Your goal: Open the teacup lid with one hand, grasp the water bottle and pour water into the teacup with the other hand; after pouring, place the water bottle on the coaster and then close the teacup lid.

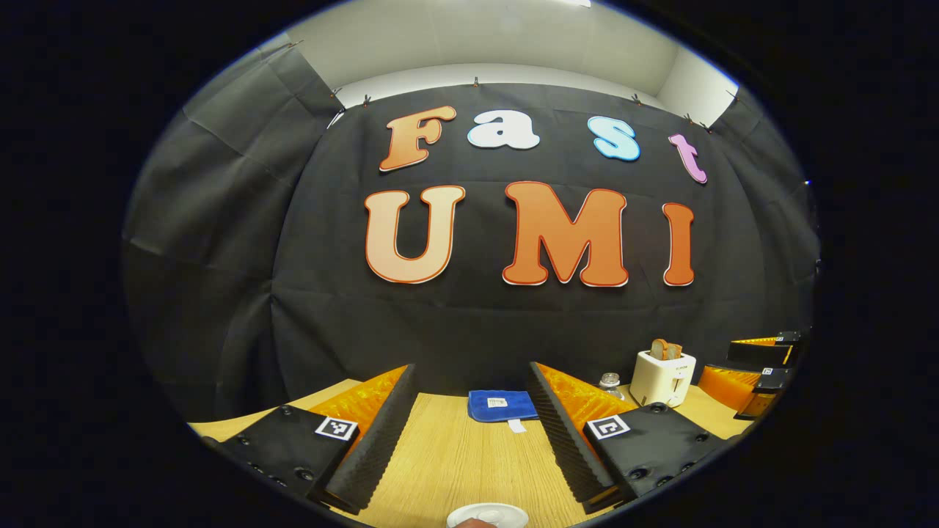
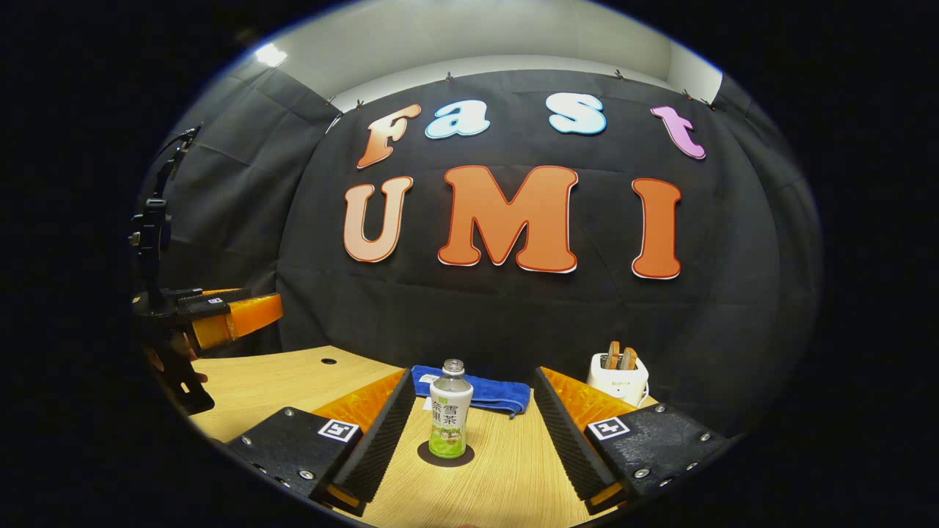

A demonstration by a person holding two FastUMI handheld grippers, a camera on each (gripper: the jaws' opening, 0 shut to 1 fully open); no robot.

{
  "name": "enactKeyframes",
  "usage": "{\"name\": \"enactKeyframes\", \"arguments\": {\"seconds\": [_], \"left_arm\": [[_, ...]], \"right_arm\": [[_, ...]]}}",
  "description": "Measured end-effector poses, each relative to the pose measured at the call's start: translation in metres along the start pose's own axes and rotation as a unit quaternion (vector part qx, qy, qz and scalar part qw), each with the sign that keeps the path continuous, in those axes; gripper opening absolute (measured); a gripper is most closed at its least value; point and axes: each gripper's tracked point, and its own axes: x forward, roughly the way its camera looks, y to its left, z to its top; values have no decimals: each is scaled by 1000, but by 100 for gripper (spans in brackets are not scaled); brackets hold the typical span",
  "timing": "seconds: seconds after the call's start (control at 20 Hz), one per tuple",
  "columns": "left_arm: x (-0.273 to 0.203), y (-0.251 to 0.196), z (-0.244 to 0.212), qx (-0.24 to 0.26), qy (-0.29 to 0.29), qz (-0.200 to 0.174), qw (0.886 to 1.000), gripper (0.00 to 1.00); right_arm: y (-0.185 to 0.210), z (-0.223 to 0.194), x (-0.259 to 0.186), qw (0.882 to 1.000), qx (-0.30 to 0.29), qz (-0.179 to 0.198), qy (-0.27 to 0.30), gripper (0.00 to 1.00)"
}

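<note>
The water bottle (image 2: 449, 409) stands upright on the dark round coaster (image 2: 445, 455), between and just ahead of the right gripper's (image 2: 469, 433) spread, empty fingers. So pouring and setting down look either finished or not yet begun; which, the views cannot settle. A white teacup lid (image 1: 488, 515) shows just below the left gripper's (image 1: 469, 433) released fingers. Beyond lie a blue cloth (image 2: 477, 392) and a white toaster (image 2: 620, 378) on the wooden table (image 1: 455, 462).

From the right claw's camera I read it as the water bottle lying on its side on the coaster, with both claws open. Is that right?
Not quite. The right gripper view shows the water bottle standing upright on the coaster, not lying on its side. The rest holds: the right claw and left claw are both open.
</note>
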Motion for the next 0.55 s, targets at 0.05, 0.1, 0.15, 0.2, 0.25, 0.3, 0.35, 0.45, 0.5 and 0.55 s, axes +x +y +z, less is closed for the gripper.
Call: {"name": "enactKeyframes", "arguments": {"seconds": [0.05,0.1,0.15,0.2,0.25,0.3,0.35,0.45,0.5,0.55], "left_arm": [[0,0,-1,2,1,2,1000,98],[-1,-1,-4,4,4,0,1000,98],[-1,-4,-7,5,8,-5,1000,100],[0,-6,-8,4,9,-7,1000,98],[1,-6,-9,5,10,-8,1000,98],[1,-6,-10,7,10,-7,1000,98],[1,-6,-9,8,10,-7,1000,98],[0,-7,-10,12,9,-7,1000,97],[0,-7,-10,17,9,-7,1000,96],[0,-9,-11,19,9,-8,1000,96]], "right_arm": [[1,1,1,1000,1,0,0,97],[3,1,1,1000,3,1,0,98],[3,1,3,1000,4,-1,-1,98],[1,2,3,1000,3,-3,-2,97],[1,3,3,1000,1,-5,-3,97],[0,4,2,1000,-1,-5,-5,97],[0,5,3,1000,-1,-6,-6,97],[1,6,3,1000,2,-6,-7,100],[1,6,3,1000,4,-7,-8,98],[1,6,3,1000,6,-6,-8,97]]}}
